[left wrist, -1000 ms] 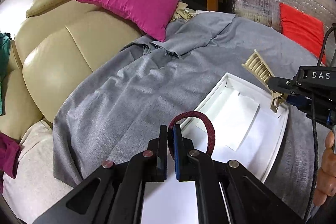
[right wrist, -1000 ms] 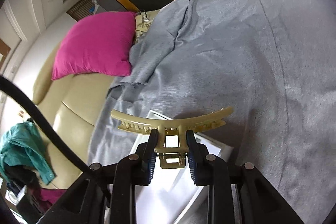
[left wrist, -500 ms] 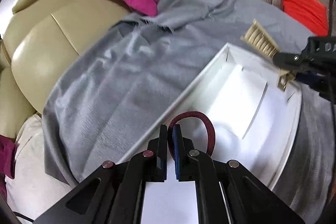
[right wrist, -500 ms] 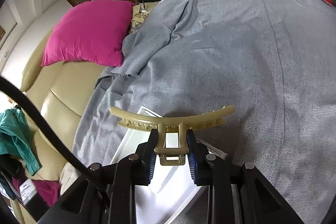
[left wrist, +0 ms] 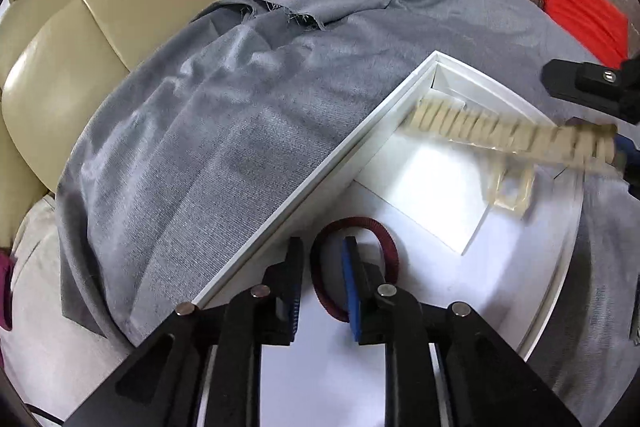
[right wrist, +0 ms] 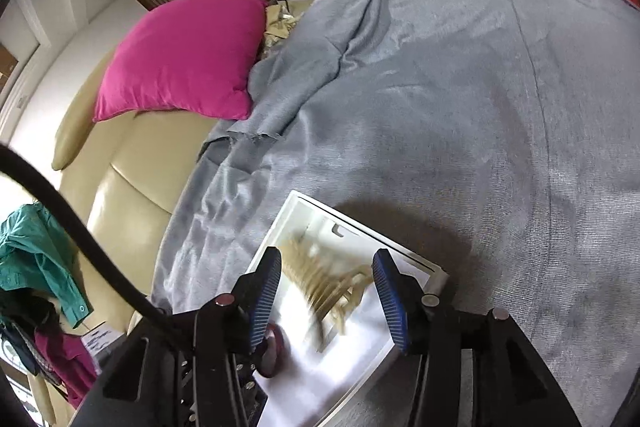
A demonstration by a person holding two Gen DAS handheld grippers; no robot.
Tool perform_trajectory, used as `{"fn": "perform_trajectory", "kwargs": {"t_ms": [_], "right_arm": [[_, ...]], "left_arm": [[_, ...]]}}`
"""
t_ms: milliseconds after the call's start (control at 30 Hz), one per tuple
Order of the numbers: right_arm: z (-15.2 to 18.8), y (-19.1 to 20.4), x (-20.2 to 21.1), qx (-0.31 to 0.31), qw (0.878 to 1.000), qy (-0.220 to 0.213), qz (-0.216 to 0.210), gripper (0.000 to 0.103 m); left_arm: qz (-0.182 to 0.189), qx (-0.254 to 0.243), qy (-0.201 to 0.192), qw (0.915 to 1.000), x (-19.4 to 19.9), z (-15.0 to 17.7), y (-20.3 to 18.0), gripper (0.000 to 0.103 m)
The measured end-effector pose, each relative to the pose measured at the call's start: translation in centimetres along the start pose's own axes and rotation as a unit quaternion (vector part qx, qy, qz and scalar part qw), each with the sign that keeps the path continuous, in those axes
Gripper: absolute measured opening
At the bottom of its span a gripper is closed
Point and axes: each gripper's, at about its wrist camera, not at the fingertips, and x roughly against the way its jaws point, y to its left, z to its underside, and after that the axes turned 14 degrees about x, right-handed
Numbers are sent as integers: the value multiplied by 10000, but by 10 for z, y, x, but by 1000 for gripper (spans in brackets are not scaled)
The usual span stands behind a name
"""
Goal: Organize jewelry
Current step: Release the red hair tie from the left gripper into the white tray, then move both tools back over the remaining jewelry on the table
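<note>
A white shallow box lies on the grey cloth; it also shows in the right wrist view. My left gripper is open just above the box, and a dark red hair tie lies loose between and beyond its fingers. My right gripper is open over the box. A beige claw hair clip is blurred, falling free between its fingers; in the left wrist view the clip is over the box's far part.
A grey cloth covers a beige sofa. A magenta cushion lies at the back, a red cushion at the far right. A black cable crosses the right wrist view.
Both grippers have opened. The left one let go of the red hair tie over the box. The right one let go of the beige clip, which drops into the box.
</note>
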Motion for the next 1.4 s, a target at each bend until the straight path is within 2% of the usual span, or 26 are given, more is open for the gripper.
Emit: {"fn": "perform_trajectory", "kwargs": {"t_ms": [100,267,367,533,700,1067,1400], "right_arm": [[2,0,12,7,10000,-94,12,51],[13,-3,39,98,9996,-226,145,51],[25,-8,66,243,9985,-366,321,51],[51,-25,125,324,9952,-644,663,51],[81,-53,178,103,9931,-731,916,51],[128,-105,252,-266,9827,-898,1595,53],[148,-138,269,-438,9787,-897,1795,55]], "left_arm": [[40,32,-70,10000,5,0,-1,22],[99,3,-345,9994,21,0,-7,38],[6,-124,-799,9967,40,3,-15,53],[123,-251,-1535,9878,81,13,-27,63],[343,-429,-1996,9783,116,27,-43,69],[779,-863,-2046,9719,137,55,-98,71],[955,-1195,-1968,9684,143,81,-145,71]]}}
